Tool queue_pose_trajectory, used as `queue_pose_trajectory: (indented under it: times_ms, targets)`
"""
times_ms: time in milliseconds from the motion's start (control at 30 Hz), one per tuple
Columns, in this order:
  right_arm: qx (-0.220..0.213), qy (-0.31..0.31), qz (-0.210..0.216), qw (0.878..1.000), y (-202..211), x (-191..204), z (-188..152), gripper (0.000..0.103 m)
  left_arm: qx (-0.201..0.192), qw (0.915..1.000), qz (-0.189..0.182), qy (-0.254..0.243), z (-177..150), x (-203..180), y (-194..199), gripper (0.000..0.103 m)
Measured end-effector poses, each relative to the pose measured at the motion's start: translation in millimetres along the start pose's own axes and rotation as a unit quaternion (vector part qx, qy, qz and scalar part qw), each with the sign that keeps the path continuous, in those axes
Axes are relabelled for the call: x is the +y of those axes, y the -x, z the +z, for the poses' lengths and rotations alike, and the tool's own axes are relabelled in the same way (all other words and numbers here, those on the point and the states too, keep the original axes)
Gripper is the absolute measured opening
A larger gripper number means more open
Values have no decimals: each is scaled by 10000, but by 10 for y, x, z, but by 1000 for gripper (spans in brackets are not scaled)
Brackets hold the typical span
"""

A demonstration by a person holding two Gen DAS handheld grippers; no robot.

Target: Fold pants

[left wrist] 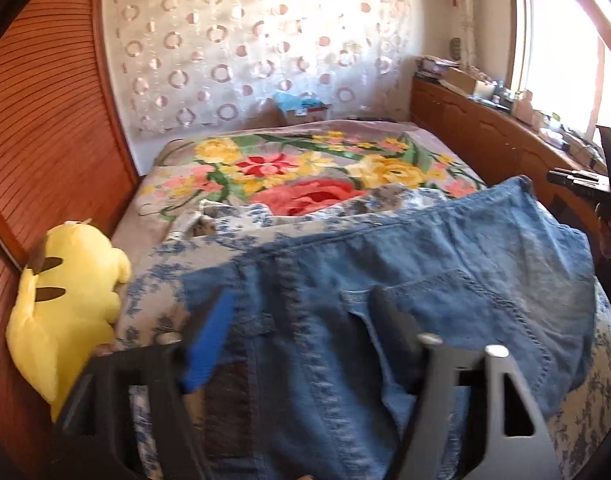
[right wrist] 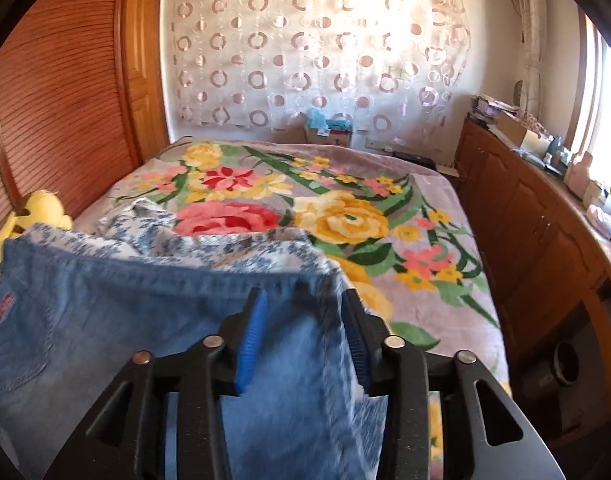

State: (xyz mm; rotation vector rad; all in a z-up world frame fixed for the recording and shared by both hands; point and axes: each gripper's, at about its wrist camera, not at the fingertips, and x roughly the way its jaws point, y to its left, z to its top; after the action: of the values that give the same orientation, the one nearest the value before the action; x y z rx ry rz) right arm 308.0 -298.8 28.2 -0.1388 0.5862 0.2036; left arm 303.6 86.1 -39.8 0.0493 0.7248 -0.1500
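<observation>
Blue denim pants (left wrist: pixel 465 248) lie bunched on the near end of the bed, a back pocket facing up. My left gripper (left wrist: pixel 301 300) stands open over them, its blue-padded fingers (left wrist: pixel 209 344) wide apart with denim spread between and under them. In the right wrist view the pants (right wrist: pixel 105 300) fill the lower left, and one edge runs up between the jaws of my right gripper (right wrist: pixel 303 294). Its blue pads (right wrist: pixel 249 344) stand apart and do not press the cloth. The right gripper's black frame (left wrist: pixel 577 182) also shows at the right edge of the left wrist view.
A blue-and-white flowered cloth (left wrist: pixel 165 264) lies under the pants on a bright floral blanket (right wrist: pixel 345 216). A yellow plush toy (left wrist: pixel 69 300) sits at the bed's left side by a louvred wooden door (left wrist: pixel 45 120). A cluttered wooden cabinet (right wrist: pixel 525 220) lines the right.
</observation>
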Motion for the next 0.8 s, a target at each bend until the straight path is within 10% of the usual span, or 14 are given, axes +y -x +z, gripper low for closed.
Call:
queue_pose_trajectory:
  times_ms: [533,800]
  targets:
    - [472,-633,70,9969,602,-97,-674,44,68,9966,-659,-482,-169,-937,113,77]
    - [410,-814,225,9956,720,-49,-680,64,96,9951,-862,-466,-217,-1170,161,77]
